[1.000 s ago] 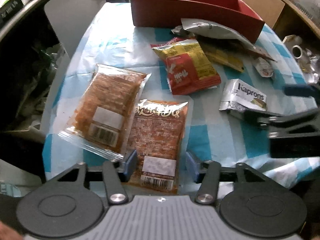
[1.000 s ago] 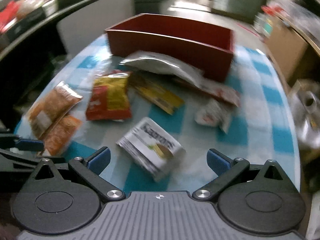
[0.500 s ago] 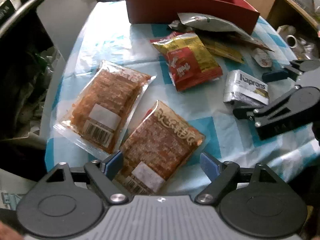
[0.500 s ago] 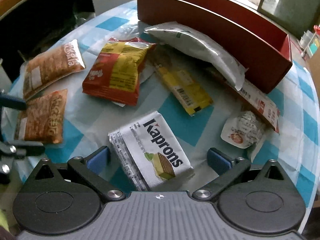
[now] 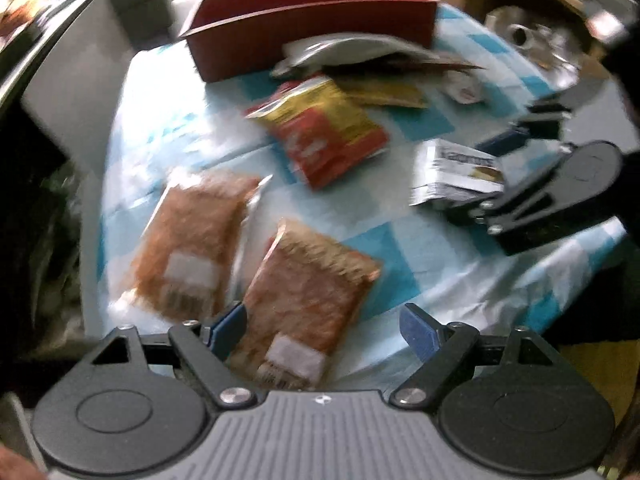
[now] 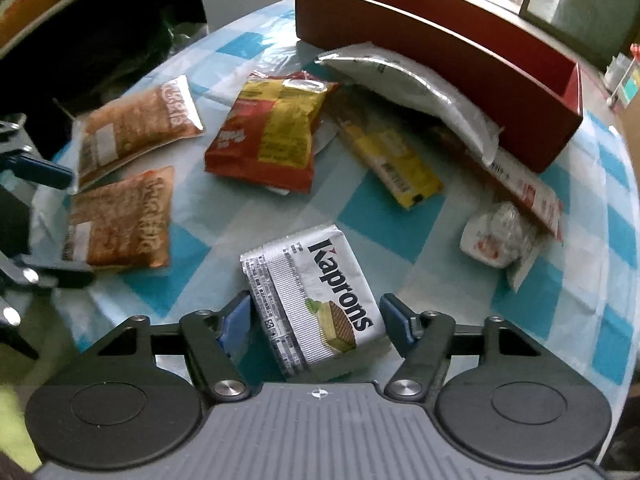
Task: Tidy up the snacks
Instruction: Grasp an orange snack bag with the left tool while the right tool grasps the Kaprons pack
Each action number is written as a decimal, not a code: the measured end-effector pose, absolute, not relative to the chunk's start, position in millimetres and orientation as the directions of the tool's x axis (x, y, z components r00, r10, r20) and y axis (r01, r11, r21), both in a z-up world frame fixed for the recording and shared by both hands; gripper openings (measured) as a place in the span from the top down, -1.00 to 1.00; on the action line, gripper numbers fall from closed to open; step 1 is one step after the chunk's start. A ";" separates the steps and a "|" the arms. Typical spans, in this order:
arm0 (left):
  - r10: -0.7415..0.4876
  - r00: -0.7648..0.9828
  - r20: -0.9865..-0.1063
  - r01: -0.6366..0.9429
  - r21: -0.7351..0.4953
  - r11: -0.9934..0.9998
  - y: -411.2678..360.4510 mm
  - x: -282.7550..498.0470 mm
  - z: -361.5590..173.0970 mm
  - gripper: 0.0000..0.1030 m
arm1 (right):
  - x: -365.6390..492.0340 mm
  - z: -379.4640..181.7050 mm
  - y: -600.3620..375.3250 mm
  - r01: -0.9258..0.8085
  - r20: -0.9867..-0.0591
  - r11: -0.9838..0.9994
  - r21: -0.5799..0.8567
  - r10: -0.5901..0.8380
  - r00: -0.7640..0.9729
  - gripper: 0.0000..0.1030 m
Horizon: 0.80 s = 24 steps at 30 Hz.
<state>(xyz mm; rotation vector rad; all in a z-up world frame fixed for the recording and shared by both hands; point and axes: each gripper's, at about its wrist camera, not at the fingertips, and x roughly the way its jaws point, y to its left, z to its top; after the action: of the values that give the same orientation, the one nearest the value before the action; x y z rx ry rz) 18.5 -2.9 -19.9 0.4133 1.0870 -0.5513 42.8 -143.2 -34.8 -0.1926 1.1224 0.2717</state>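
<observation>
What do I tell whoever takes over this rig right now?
Left gripper: open, jaws just opened. The near orange packet lies between them on the table.
Right gripper: jaws just closing around the Kaprons pack, pads at its sides. Firm grip unclear; the pack is on the table.
Red box: no snack visible inside.
Done: nothing sorted yet.
Left: every snack, the red-yellow bag included, presumably goes into the box.
</observation>
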 end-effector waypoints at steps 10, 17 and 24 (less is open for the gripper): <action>-0.155 0.338 -0.928 0.649 0.111 0.753 -16.4 43.9 -50.7 -0.61 | 40.4 -47.3 -130.9 -0.374 -0.906 0.927 -0.004 0.154 0.394 -1.00; -0.135 0.310 -0.941 0.600 0.084 0.795 -2.2 52.3 -60.3 -0.94 | 33.5 -47.9 -126.0 -0.408 -0.904 0.912 -0.054 0.129 0.407 -1.00; -0.143 0.303 -0.942 0.639 0.089 0.764 -10.2 55.5 -60.7 -0.77 | 35.8 -42.8 -127.9 -0.380 -0.908 0.923 -0.057 0.110 0.404 -0.84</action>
<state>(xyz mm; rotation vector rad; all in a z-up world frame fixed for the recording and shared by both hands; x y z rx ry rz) 55.5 -10.2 -60.7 0.5038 1.1561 -0.5482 35.8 -127.9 -42.8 -0.2727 1.1159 0.3143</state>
